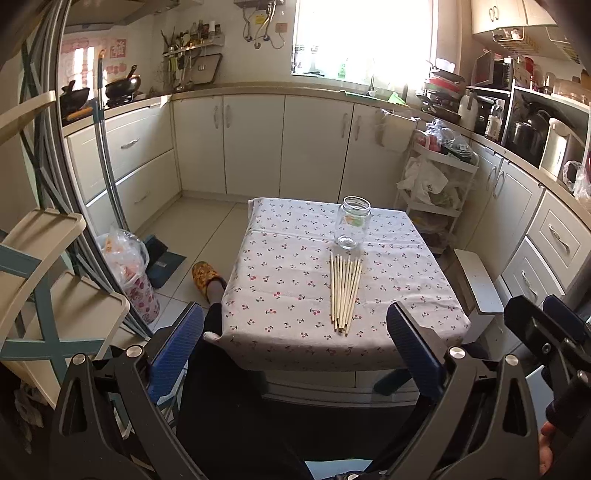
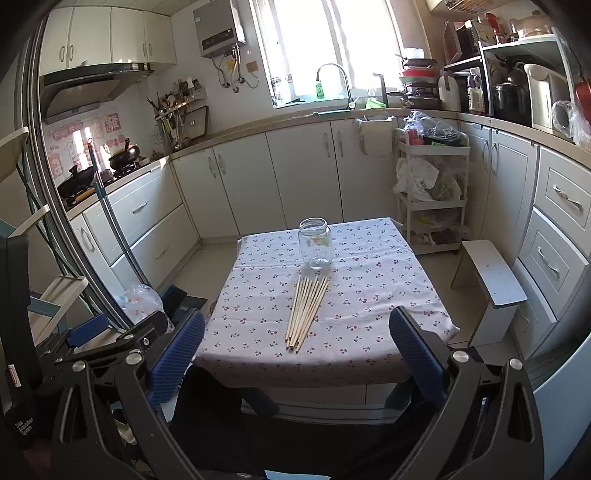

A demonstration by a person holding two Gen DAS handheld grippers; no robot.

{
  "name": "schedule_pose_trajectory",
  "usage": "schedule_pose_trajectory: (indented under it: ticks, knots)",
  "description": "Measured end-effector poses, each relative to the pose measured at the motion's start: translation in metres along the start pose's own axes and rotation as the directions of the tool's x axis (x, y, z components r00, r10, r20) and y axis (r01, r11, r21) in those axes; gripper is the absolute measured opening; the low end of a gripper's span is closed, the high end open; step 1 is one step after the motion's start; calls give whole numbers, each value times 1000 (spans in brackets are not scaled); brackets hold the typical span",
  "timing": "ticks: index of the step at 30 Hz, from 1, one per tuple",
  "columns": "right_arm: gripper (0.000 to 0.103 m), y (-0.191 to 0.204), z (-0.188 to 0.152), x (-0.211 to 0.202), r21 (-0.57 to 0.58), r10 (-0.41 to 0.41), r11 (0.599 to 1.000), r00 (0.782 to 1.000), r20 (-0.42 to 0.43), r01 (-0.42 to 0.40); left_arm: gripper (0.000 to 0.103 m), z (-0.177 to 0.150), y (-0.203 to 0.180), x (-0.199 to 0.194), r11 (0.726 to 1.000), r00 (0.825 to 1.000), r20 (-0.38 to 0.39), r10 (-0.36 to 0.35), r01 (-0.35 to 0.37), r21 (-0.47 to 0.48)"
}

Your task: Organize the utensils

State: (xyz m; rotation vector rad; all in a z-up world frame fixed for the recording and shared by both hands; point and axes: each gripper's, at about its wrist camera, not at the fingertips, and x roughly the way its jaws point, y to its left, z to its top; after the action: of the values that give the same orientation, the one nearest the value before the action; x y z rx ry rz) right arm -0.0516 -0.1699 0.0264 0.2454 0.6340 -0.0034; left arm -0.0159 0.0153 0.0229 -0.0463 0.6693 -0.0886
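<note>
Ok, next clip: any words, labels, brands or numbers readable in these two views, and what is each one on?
"Data Acquisition System": white print on the black handle of the left claw, seen in the right wrist view.
"Nico": on the pink cartoon wall stickers behind the stove, faint, uncertain.
Large pink character sticker on that wall: blurred.
Coloured label on the clear glass jar: no text legible.
Green bottle at the window: too small.
Grey wall-mounted water heater: panel print unreadable.
</note>
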Motion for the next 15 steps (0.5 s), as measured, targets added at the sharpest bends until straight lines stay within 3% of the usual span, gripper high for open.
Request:
schedule_pose_trajectory:
  ticks: [15]
  knots:
    - [96, 2, 0, 1, 2, 12, 1000, 1000, -1, -12, 95, 0, -1, -2, 1000, 1000, 11, 13, -13, 2]
